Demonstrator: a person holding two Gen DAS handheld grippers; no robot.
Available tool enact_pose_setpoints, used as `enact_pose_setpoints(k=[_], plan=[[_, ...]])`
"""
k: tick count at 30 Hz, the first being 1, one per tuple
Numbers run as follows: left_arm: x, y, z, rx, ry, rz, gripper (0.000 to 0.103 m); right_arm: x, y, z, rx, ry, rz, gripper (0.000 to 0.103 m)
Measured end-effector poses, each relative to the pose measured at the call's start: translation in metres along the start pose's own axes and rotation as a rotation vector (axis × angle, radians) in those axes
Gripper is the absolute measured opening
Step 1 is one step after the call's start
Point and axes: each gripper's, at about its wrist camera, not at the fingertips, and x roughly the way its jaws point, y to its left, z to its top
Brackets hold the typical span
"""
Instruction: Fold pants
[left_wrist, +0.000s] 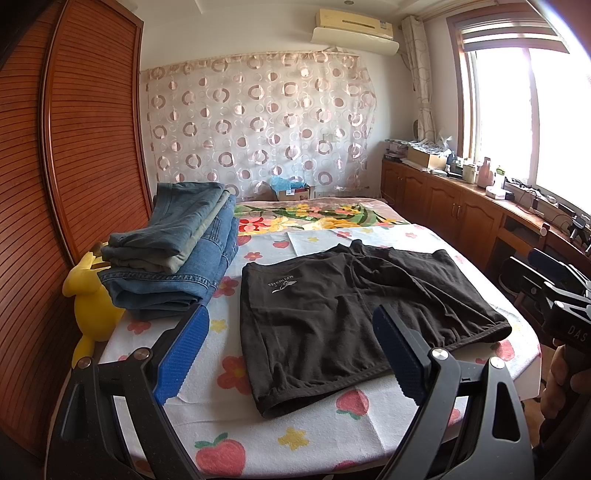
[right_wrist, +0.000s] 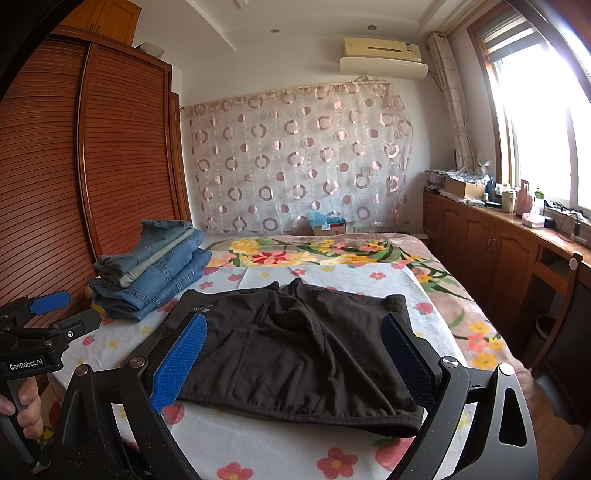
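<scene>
On the flowered sheet (left_wrist: 332, 435) of the bed, black pants (left_wrist: 351, 317) lie folded and flat, just beside a stack of jeans (left_wrist: 173, 258). Above the near edge, the left gripper (left_wrist: 291, 354) and right gripper (right_wrist: 295, 362) hover, both spread wide apart, holding nothing.

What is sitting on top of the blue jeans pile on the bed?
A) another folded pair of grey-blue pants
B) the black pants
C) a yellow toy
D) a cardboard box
A: a folded grey-blue pair of pants lies on top of the blue jeans pile, while the black pants lie flat beside the pile on the bed sheet.
</scene>
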Motion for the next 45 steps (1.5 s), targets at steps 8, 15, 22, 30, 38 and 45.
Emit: enact_pose_setpoints(k=[8,15,22,30,38,45], plan=[[0.0000,0.0001,0.0000,-0.001,0.000,0.000,0.091,0.0000,0.0000,0.0000,0.000,0.000,0.000,0.096],[-0.0001,0.0000,0.0000,0.000,-0.001,0.000,0.091,-0.0001,0.0000,-0.0001,0.001,-0.001,0.000,0.096],[-0.0001,0.0000,-0.0001,-0.001,-0.002,0.000,0.091,-0.0002,0.0001,-0.0001,0.000,-0.001,0.001,0.096],[-0.0001,0.0002,-0.0001,-0.001,-0.001,0.000,0.091,-0.0002,0.0002,-0.0001,0.000,-0.001,0.001,0.096],[0.0000,0.0001,-0.0002,-0.001,-0.001,-0.001,0.091,-0.0003,0.0003,-0.0002,0.001,-0.002,0.000,0.096],[0.0052,-0.0025,-0.0006,-0.003,0.006,0.000,0.091,0.0002,-0.0002,-0.0001,0.003,0.002,-0.003,0.096]])
